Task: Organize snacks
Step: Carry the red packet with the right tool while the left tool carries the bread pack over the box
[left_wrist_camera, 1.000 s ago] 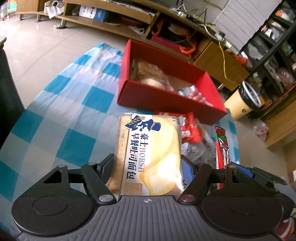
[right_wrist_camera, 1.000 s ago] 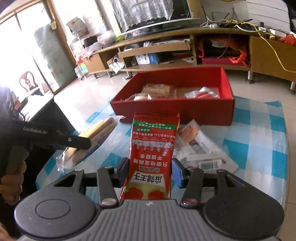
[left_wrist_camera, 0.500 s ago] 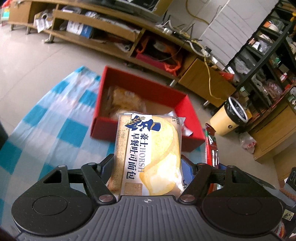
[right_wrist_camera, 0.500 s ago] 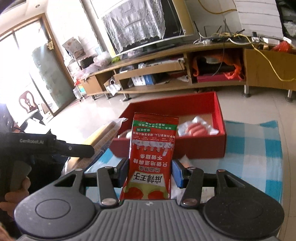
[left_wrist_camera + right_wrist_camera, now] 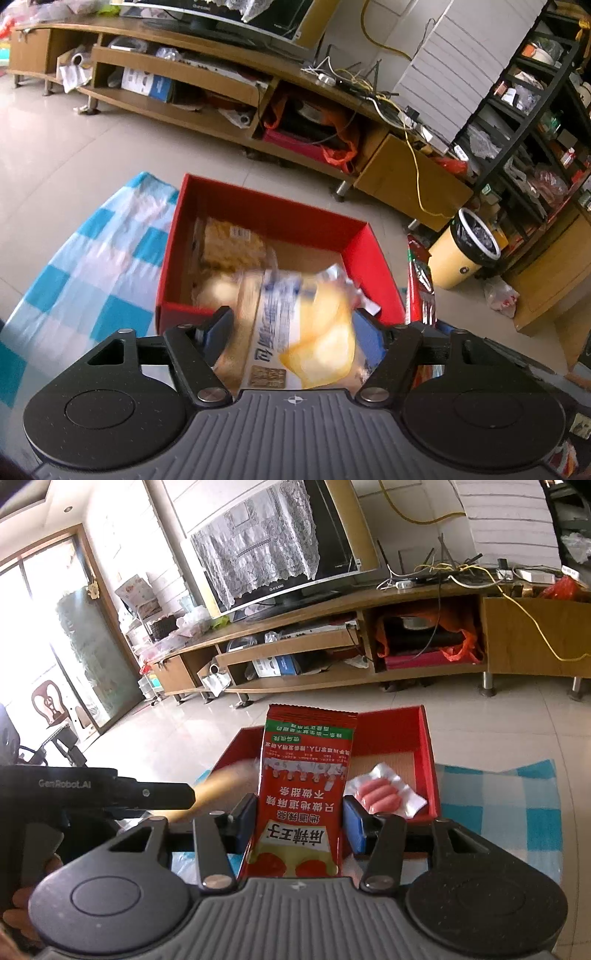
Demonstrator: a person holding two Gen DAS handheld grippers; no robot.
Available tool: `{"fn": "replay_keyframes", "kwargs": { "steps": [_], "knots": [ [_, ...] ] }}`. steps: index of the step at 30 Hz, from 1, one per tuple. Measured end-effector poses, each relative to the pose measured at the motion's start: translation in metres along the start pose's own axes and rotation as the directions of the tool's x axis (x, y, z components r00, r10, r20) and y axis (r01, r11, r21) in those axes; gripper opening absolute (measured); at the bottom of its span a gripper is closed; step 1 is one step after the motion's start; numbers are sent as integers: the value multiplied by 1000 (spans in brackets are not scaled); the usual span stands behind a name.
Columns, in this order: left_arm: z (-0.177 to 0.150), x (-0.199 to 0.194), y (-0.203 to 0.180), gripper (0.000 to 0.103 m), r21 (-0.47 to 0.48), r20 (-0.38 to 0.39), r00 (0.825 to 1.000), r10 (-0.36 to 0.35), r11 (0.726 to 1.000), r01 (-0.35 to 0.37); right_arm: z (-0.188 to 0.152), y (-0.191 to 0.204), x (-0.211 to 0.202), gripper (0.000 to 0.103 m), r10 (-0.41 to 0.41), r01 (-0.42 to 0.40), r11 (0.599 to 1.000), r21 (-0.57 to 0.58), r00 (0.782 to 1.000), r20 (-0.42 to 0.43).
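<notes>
- Living-room floor tiles and a long wooden TV stand (image 5: 207, 92) fill the top of both views; a blue-checked cloth (image 5: 92, 277) lies lower left.
- Since a second ago both hands have carried their snacks over the red box (image 5: 266, 218), now at centre frame, so drop-off looks close.
- Left gripper (image 5: 295, 325): jaws closing, the toast bread packet (image 5: 295, 332) between them, yellow-white, now blurred and tilted over the box; firm contact is unclear.
- Right gripper (image 5: 301, 812) clamps an upright red spicy-strip packet (image 5: 306, 782).
</notes>
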State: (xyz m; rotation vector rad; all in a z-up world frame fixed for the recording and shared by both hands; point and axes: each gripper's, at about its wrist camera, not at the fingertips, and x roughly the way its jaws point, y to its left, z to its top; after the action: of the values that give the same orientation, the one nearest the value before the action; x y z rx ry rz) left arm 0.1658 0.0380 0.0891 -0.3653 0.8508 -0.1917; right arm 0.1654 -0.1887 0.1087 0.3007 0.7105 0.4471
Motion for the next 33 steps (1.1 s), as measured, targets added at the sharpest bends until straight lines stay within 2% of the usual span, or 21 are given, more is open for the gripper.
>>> {"fn": "replay_keyframes", "kwargs": {
  "steps": [1, 4, 6, 8, 9, 11, 13, 15, 17, 20, 24, 26, 28, 33],
  "knots": [
    [3, 2, 0, 63, 0, 6, 1000, -9, 1000, 9, 2, 0, 2, 49, 1, -1, 1000, -2, 1000, 3],
    [12, 13, -3, 65, 15, 15, 1000, 21, 1000, -21, 8, 0, 13, 49, -8, 8, 1000, -17, 1000, 4],
    [12, 20, -1, 67, 21, -8, 1000, 24, 1000, -23, 11, -2, 21, 49, -12, 12, 1000, -16, 1000, -5],
    [5, 25, 0, 77, 35, -60, 998, -9, 999, 11, 10, -3, 24, 49, -9, 9, 1000, -16, 1000, -18],
    [-1, 26, 1, 86, 47, -91, 996, -5, 999, 10, 9, -4, 24, 49, -9, 9, 1000, -17, 1000, -22],
    [-22, 24, 5, 95, 66, -122, 992, 29, 998, -22, 8, -5, 22, 49, -7, 7, 1000, -12, 1000, -29],
    [-44, 28, 11, 103, 55, -165, 982, 96, 995, -88, 6, -6, 21, 49, -5, 5, 1000, -15, 999, -36],
    [-64, 39, 21, 103, 11, -223, 965, 140, 990, -141, 6, -7, 20, 49, -2, 2, 1000, -14, 999, -42],
    [-72, 58, 31, 103, -36, -297, 940, 166, 982, -185, 6, -7, 19, 49, 4, -5, 1000, -8, 999, -42],
    [-75, 74, 38, 103, -75, -327, 919, 220, 963, -258, 6, -4, 17, 49, 18, -18, 1000, -9, 999, -41],
    [-88, 70, 23, 103, -23, -310, 912, 268, 957, -289, 2, -4, 13, 49, 21, -22, 1000, -20, 998, -55],
    [-97, 69, 12, 101, 42, -303, 903, 305, 951, -308, 1, -5, 12, 49, 19, -20, 1000, -20, 998, -60],
    [-100, 67, 5, 93, 88, -293, 898, 329, 944, -317, 1, -4, 10, 49, 14, -16, 999, -31, 998, -59],
    [-92, 56, 6, 80, 30, -294, 920, 258, 965, -261, 1, -2, 7, 49, 14, -16, 999, -39, 999, -48]
  ]
}}
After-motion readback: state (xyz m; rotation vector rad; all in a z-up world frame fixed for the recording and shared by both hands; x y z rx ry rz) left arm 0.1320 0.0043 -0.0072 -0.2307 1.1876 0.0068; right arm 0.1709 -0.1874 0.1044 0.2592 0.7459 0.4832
